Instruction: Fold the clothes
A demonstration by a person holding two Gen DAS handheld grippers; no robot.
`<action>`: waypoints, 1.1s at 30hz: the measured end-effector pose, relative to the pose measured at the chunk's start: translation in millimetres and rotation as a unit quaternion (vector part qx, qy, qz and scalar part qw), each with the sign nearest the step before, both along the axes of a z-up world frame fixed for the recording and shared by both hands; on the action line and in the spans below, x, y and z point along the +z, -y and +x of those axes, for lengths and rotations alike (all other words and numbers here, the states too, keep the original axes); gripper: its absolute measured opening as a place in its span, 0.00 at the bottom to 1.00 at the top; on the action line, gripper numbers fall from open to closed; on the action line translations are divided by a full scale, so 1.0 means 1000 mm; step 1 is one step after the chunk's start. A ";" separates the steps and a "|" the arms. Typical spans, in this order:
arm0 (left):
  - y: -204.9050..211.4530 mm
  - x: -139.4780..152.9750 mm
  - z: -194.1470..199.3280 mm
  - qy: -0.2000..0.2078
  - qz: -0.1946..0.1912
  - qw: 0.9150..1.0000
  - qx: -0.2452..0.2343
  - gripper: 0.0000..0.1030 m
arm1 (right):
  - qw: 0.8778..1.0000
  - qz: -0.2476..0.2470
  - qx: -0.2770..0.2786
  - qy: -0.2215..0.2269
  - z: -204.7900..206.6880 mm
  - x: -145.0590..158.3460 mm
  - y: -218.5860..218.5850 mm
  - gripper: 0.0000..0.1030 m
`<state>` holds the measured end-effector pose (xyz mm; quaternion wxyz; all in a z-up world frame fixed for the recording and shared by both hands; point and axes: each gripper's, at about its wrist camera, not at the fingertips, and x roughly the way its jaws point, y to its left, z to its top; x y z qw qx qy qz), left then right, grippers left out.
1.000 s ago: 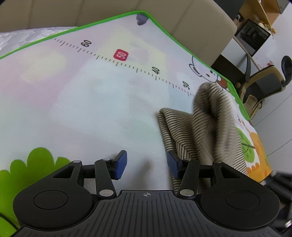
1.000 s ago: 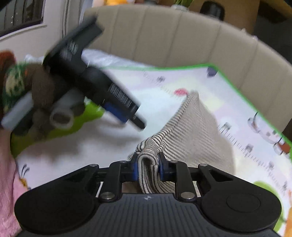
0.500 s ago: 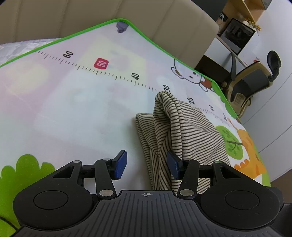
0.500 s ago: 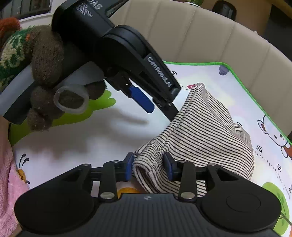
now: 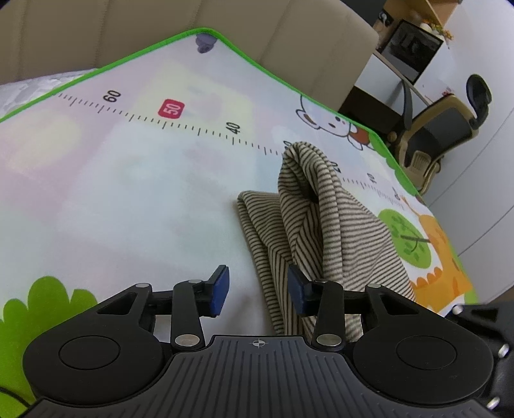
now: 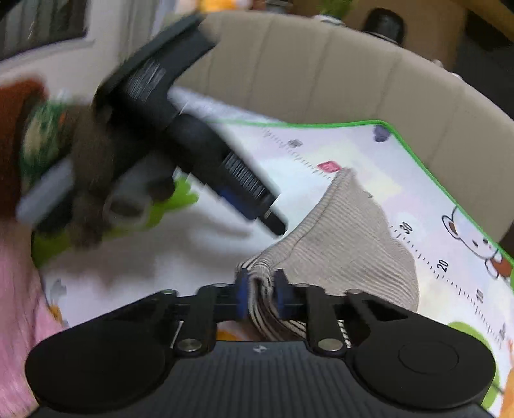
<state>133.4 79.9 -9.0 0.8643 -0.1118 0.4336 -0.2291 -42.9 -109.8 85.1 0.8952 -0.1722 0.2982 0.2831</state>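
A beige garment with thin dark stripes [image 5: 324,225] lies bunched on the play mat [image 5: 128,199], one part pulled up into a peak. My left gripper [image 5: 258,289] is open, its blue pads either side of the garment's near edge, the right pad against the cloth. In the right wrist view my right gripper [image 6: 261,294] is shut on a thick fold of the striped garment [image 6: 340,244], which rises to a point behind it. The left gripper [image 6: 225,180] hovers, blurred, above the mat, held by a hand in a brown knitted glove [image 6: 90,180].
The mat has a green border, a printed ruler and cartoon animals. A beige padded headboard [image 5: 225,29] curves behind it. An office chair [image 5: 440,128] and a desk stand off the right side. Pink fabric [image 6: 19,328] lies at the left edge of the right wrist view.
My right gripper has closed tighter on the striped fold and lifted it. The left gripper has drawn back a little and stays open.
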 end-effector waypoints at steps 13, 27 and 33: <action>-0.003 -0.021 0.006 -0.043 0.017 0.999 0.004 0.29 | 0.971 0.173 -0.061 -0.156 0.043 -0.028 0.032 0.11; 0.041 0.042 0.010 0.054 -0.073 0.991 -0.094 0.32 | 0.988 0.104 -0.025 -0.110 0.049 -0.043 0.013 0.12; 0.054 -0.006 0.050 -0.013 -0.053 0.996 -0.074 0.17 | 0.995 0.072 0.022 -0.060 0.031 -0.018 0.025 0.38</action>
